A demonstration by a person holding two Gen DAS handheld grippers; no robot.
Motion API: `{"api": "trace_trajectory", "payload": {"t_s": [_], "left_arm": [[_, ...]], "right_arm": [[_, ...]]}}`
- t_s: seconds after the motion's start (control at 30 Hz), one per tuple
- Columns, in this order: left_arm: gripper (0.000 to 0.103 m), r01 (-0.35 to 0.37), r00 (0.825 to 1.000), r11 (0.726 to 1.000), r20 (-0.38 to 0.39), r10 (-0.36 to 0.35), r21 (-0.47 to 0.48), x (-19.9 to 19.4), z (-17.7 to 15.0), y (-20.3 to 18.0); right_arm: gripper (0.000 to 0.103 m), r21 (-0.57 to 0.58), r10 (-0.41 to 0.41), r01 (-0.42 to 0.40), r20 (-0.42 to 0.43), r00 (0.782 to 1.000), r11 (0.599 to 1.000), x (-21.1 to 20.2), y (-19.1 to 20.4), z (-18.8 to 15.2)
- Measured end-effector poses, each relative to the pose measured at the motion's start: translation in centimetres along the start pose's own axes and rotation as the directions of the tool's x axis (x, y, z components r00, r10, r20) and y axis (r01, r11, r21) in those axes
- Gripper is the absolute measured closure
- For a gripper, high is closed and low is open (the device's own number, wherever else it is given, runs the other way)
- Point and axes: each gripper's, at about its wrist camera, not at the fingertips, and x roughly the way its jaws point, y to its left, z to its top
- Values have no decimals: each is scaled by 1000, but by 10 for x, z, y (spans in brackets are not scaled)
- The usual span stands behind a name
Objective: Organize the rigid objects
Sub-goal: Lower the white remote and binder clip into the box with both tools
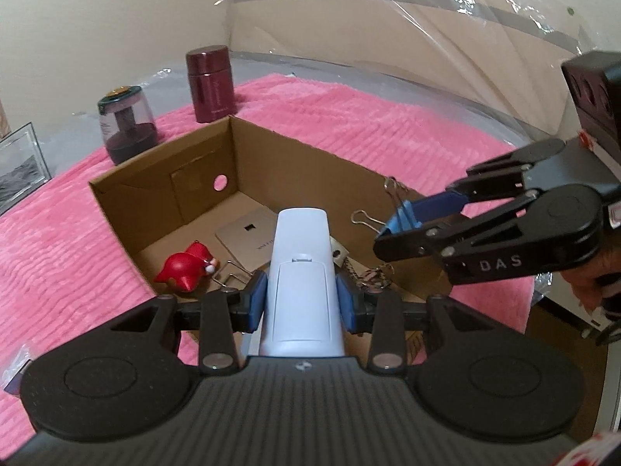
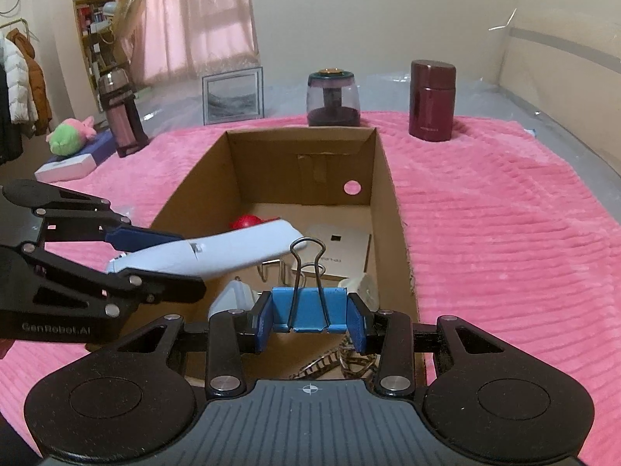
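My left gripper (image 1: 300, 303) is shut on a pale blue remote-like device (image 1: 300, 268), held over the near end of an open cardboard box (image 1: 163, 163). From the right wrist view that same device (image 2: 217, 252) juts rightward out of the left gripper (image 2: 170, 256) above the box (image 2: 384, 194). A blue binder clip (image 2: 308, 308) sits pinched in my right gripper (image 2: 308, 320), wire handles up, over the box's near end. In the left wrist view the right gripper (image 1: 411, 219) holds the clip (image 1: 403, 215) above the box's right wall. Inside lie a red toy (image 1: 182, 266), a beige card (image 1: 244, 237), wire clips and a chain.
The box stands on a pink blanket (image 2: 504, 233). Behind it are a dark red flask (image 2: 431, 101), a purple-tinted jar (image 2: 333, 97) and a framed picture (image 2: 233, 95). A bottle (image 2: 122, 116), a green plush (image 2: 70, 138) and a flat white box (image 2: 66, 169) sit far left.
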Motion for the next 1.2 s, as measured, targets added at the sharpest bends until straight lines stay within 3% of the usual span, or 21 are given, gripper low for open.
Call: {"api": "trace_trajectory", "payload": {"t_s": [0.47,0.97,1.2], "left_arm": [[70,88,994,996,-65,-87,4,26,-1,-1],[72,112,989,994,-96,-111,3,38,-3,-5],[71,99,993,995,-70,-100,-6,32,-1,-2]], "right_arm": [[67,6,-17,17,-25,1000,1000,7,-9,3],[67,26,-16,17,-30,999,1000,9,-13,1],[67,35,-16,17,-27,999,999,7,-14,1]]}}
